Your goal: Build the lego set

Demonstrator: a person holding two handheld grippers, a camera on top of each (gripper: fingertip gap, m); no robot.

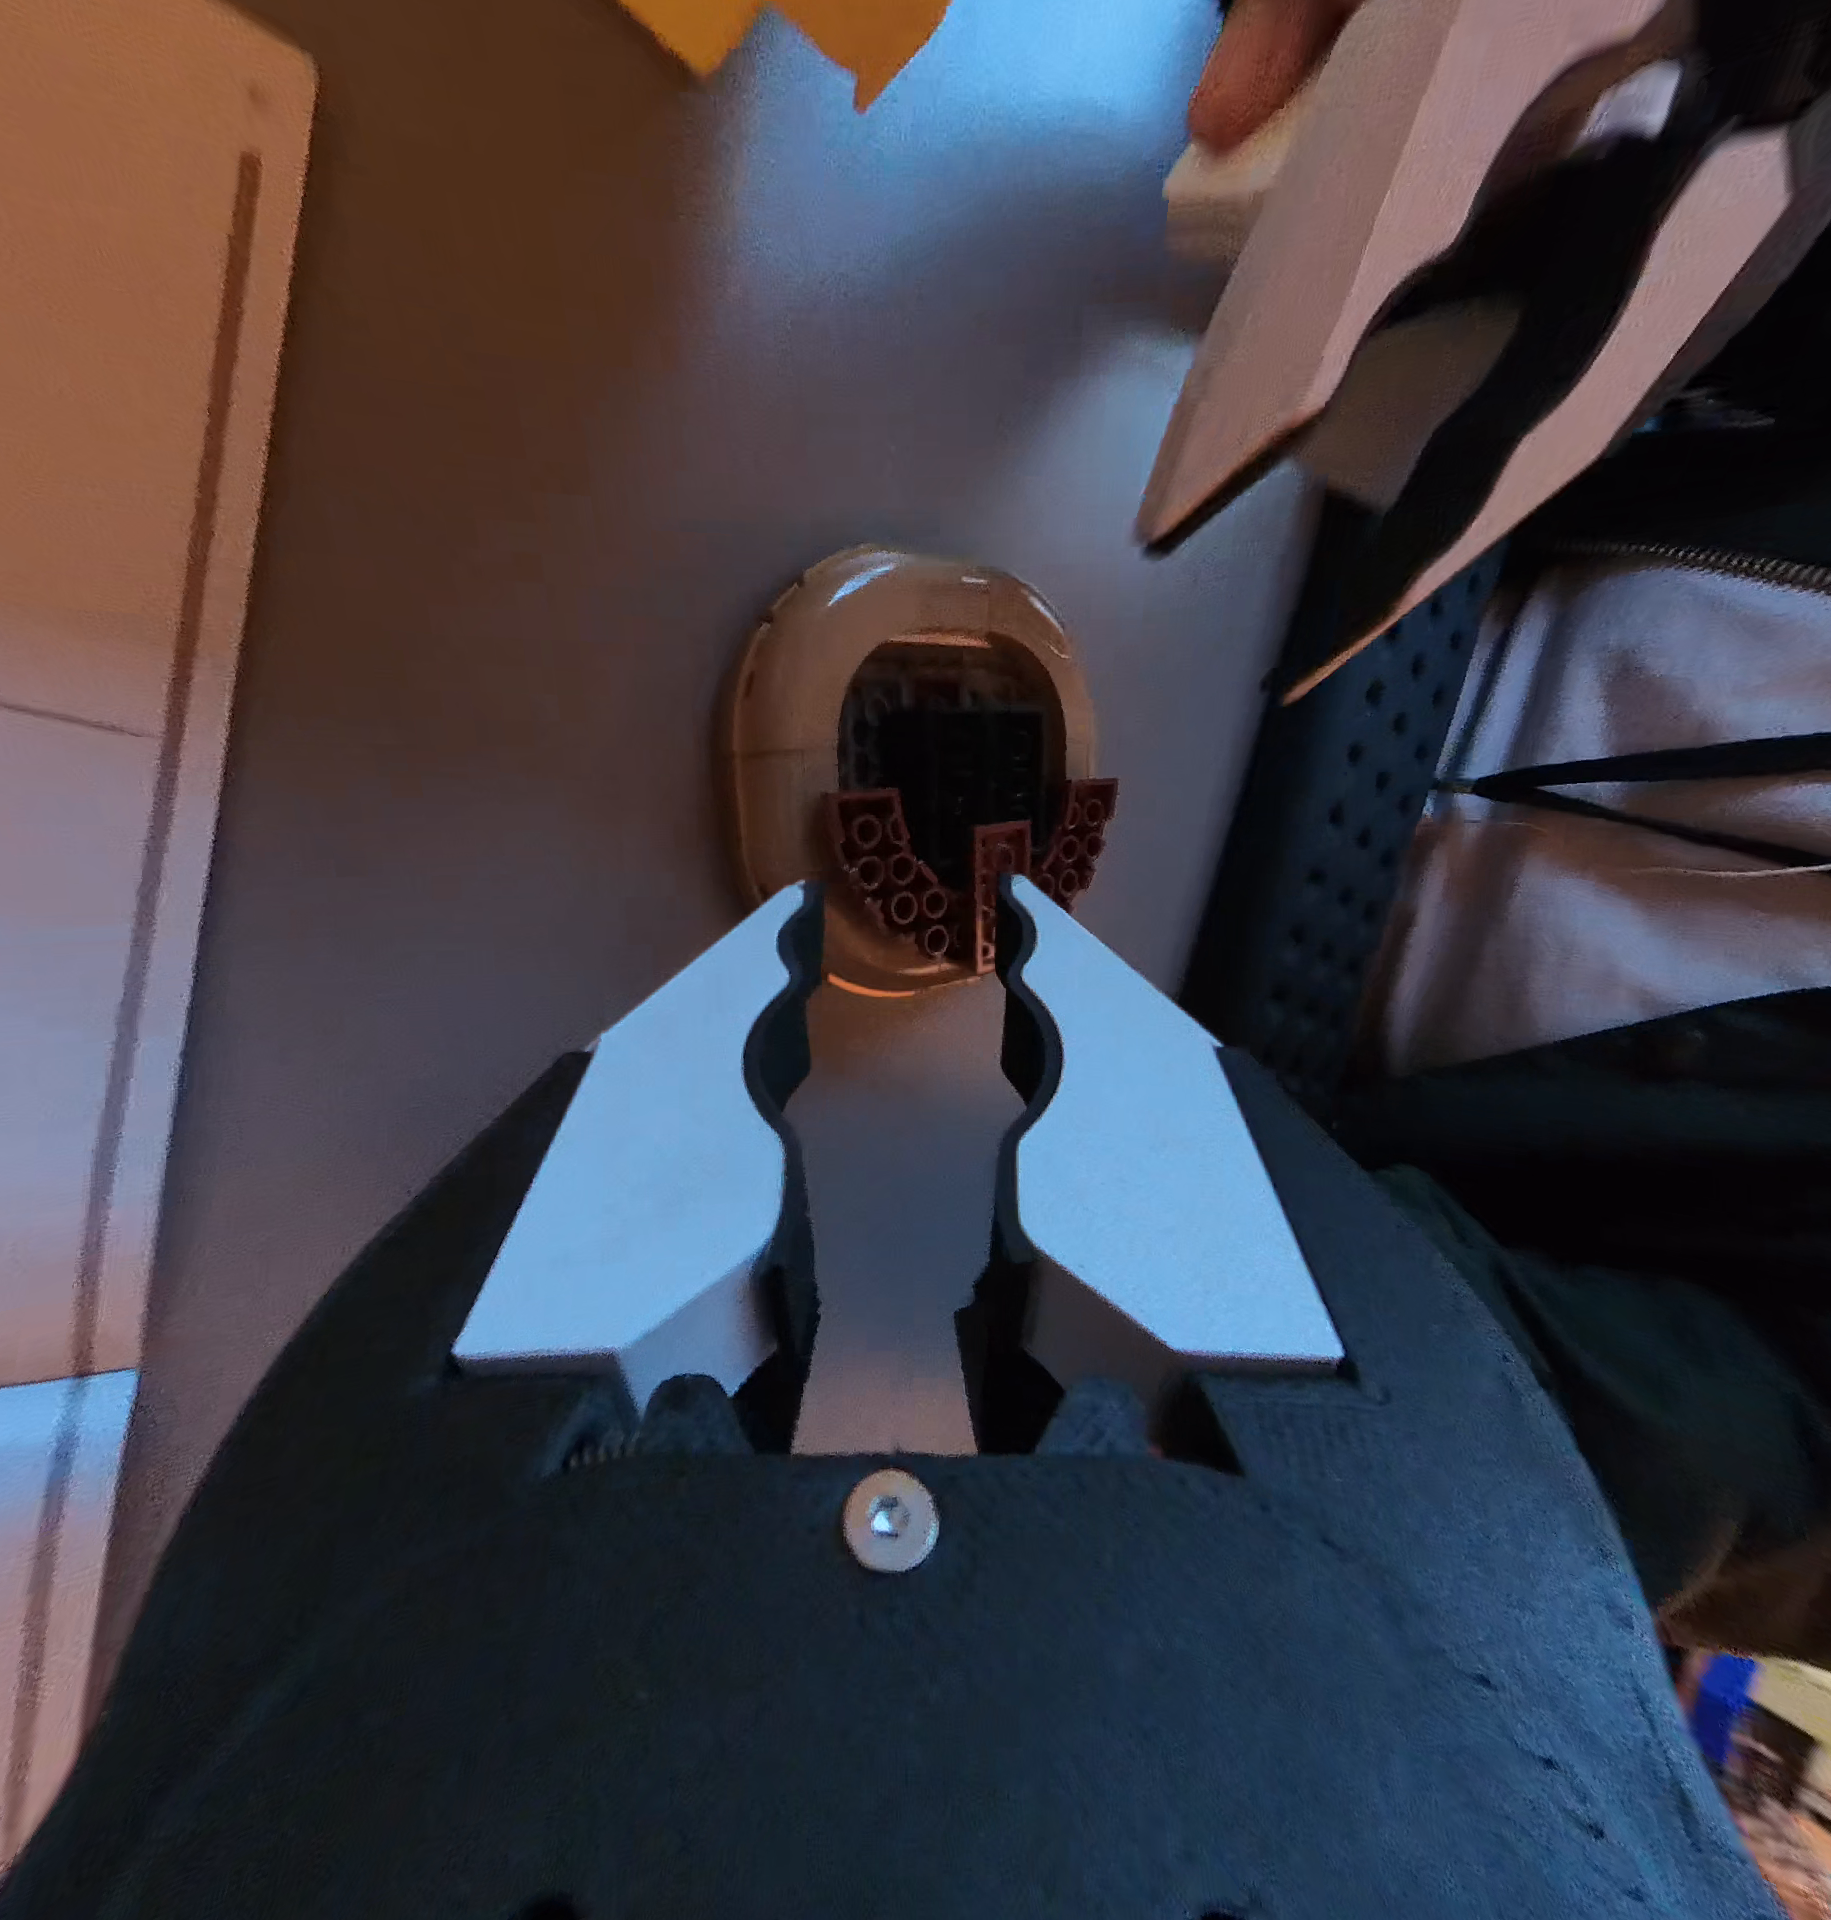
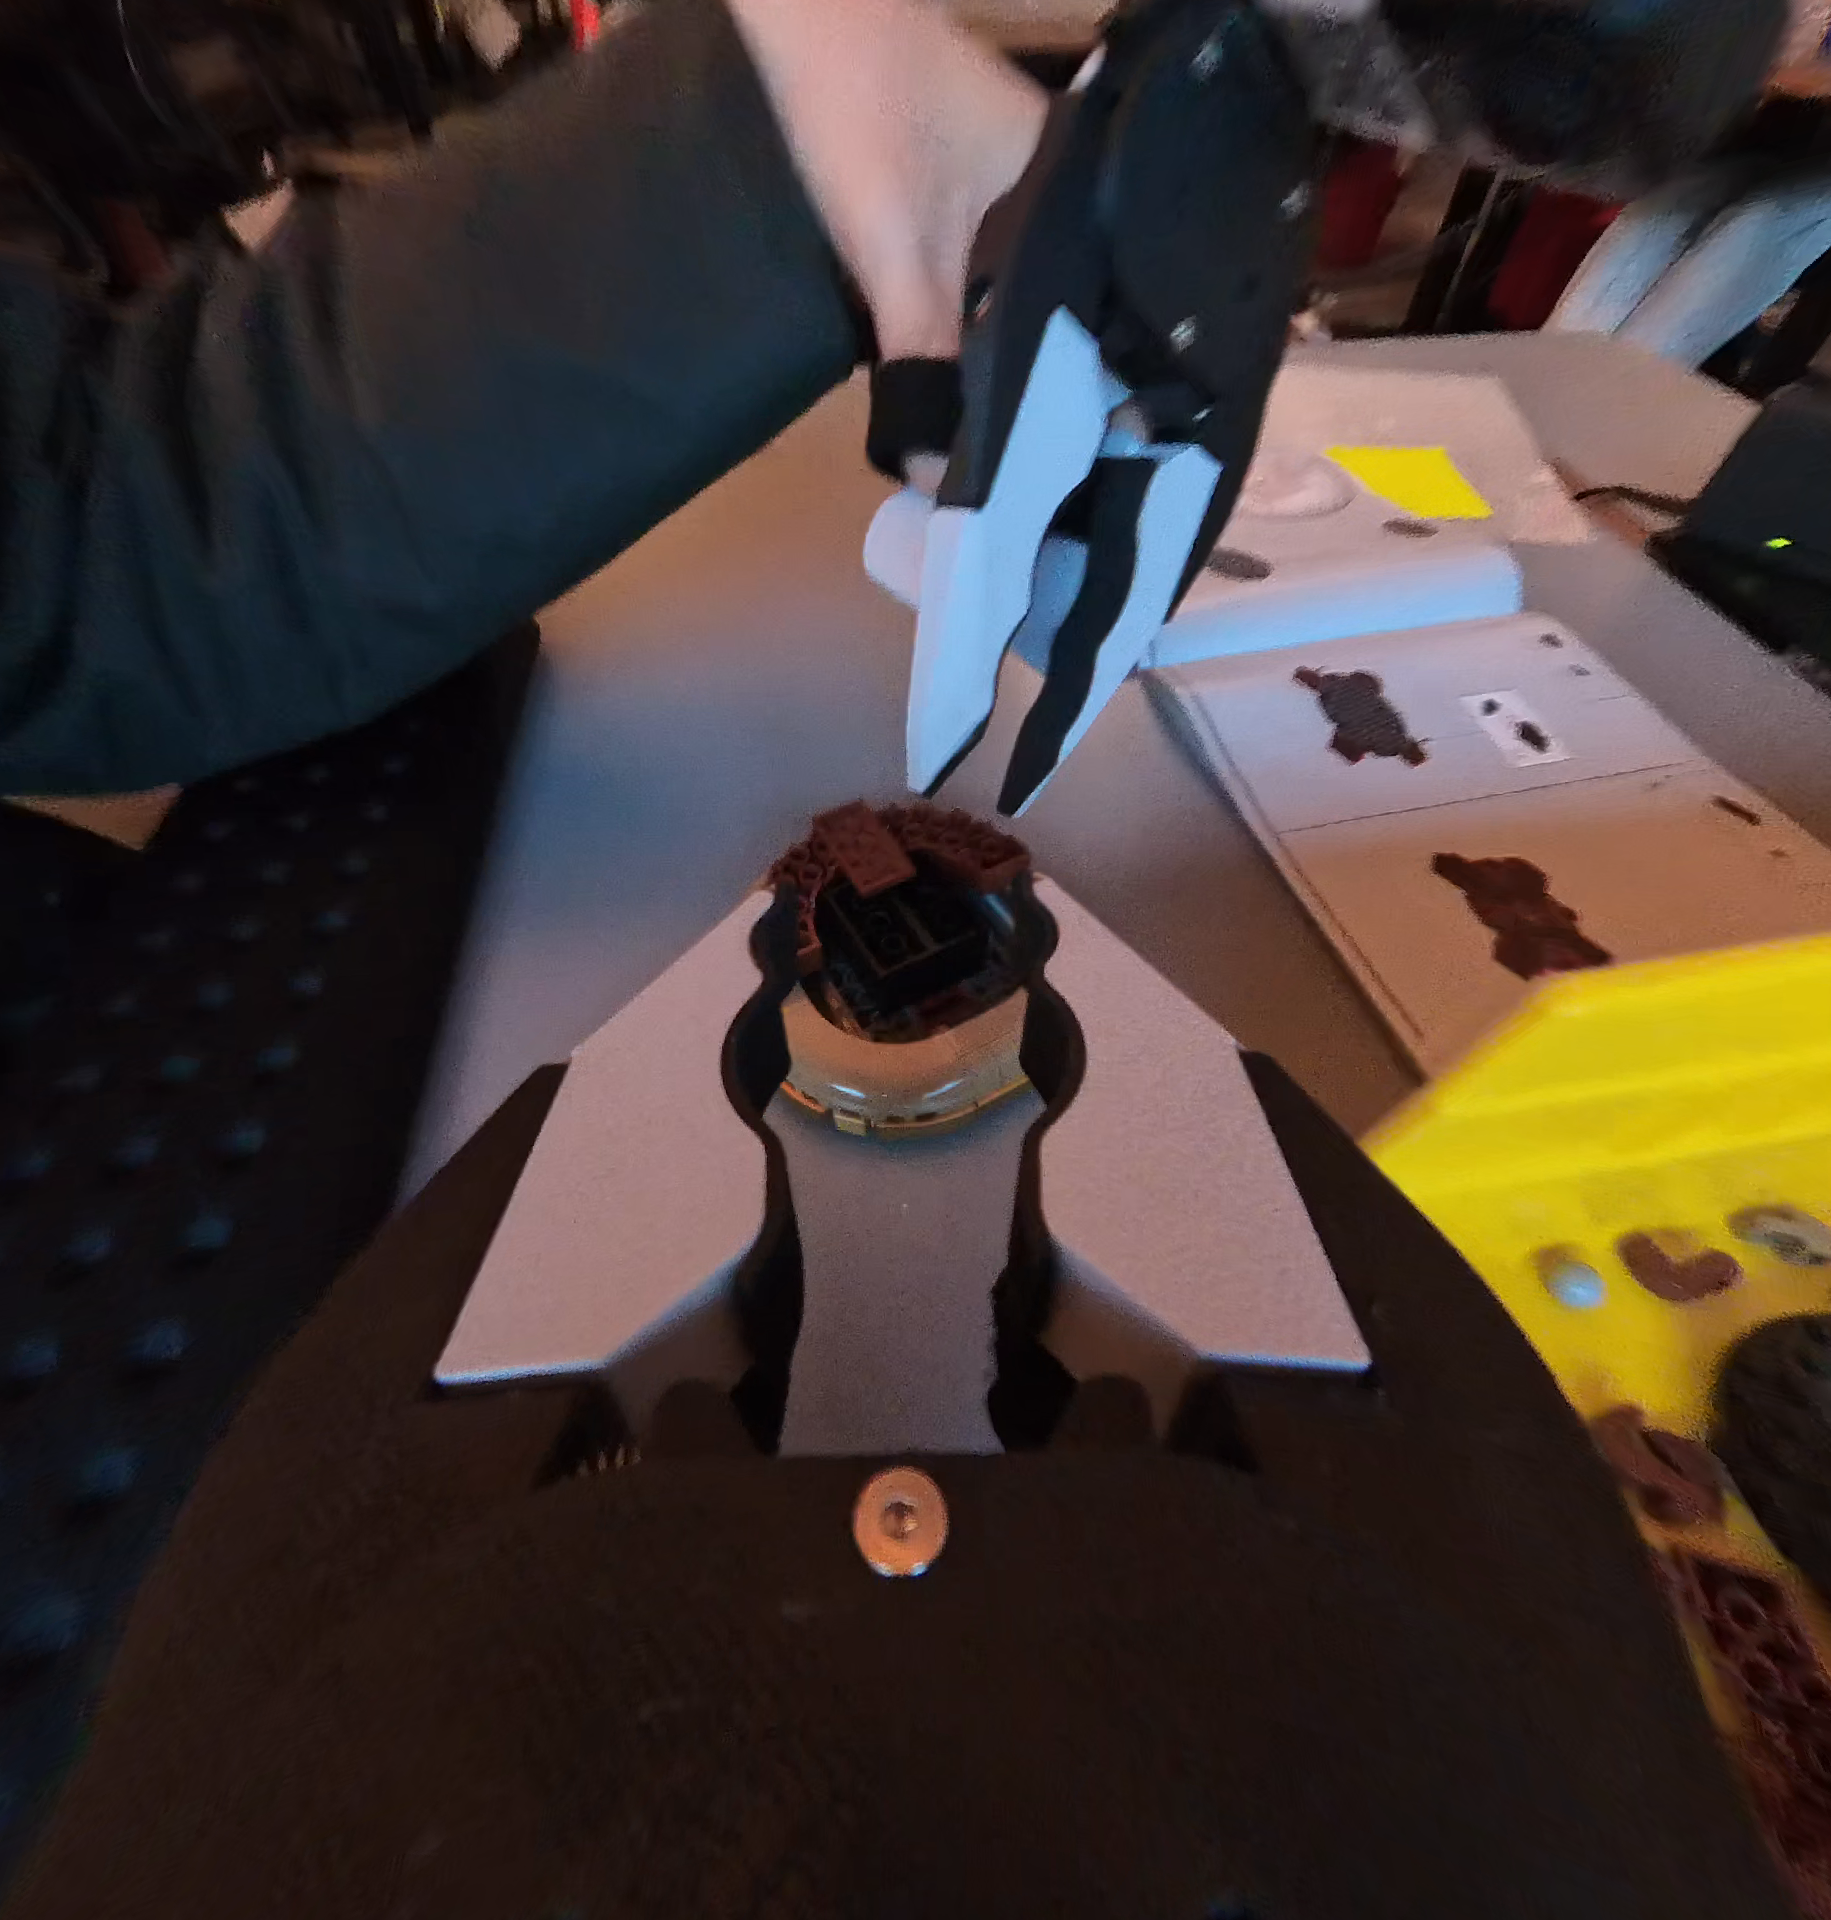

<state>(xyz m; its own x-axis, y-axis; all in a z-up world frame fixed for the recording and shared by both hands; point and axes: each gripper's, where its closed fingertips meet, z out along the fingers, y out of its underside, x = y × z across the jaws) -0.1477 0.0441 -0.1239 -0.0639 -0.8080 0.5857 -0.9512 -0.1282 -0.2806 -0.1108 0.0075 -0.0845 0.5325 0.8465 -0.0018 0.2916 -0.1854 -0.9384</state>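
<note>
1. At the far left of the right wrist view, a person's dark sleeve (image 2: pixel 350 436) reaches across above a black studded mat (image 2: pixel 215 1091).
2. The left gripper (image 2: pixel 968 800) hangs tips-down just above the lego model (image 2: pixel 906 935). Its fingers stand a narrow gap apart, with nothing between them. In its own view, its tips (image 1: pixel 906 883) sit at the near edge of the model's brown plates; whether they touch cannot be told.
3. The lego model, a rounded tan shell with a black brick core and reddish-brown plates along one rim, rests on the grey table (image 2: pixel 630 748). In the left wrist view, the model (image 1: pixel 906 769) lies straight ahead of the fingertips.
4. The right gripper (image 2: pixel 906 904) has its fingers on either side of the model's body, partly closed around it; the dark pads (image 2: pixel 776 956) appear pressed to its sides.
5. Right of the model, an open instruction booklet (image 2: pixel 1493 790) lies flat on the table.
6. At the far right, a yellow tray (image 2: pixel 1617 1091) holds loose brown and dark pieces.
</note>
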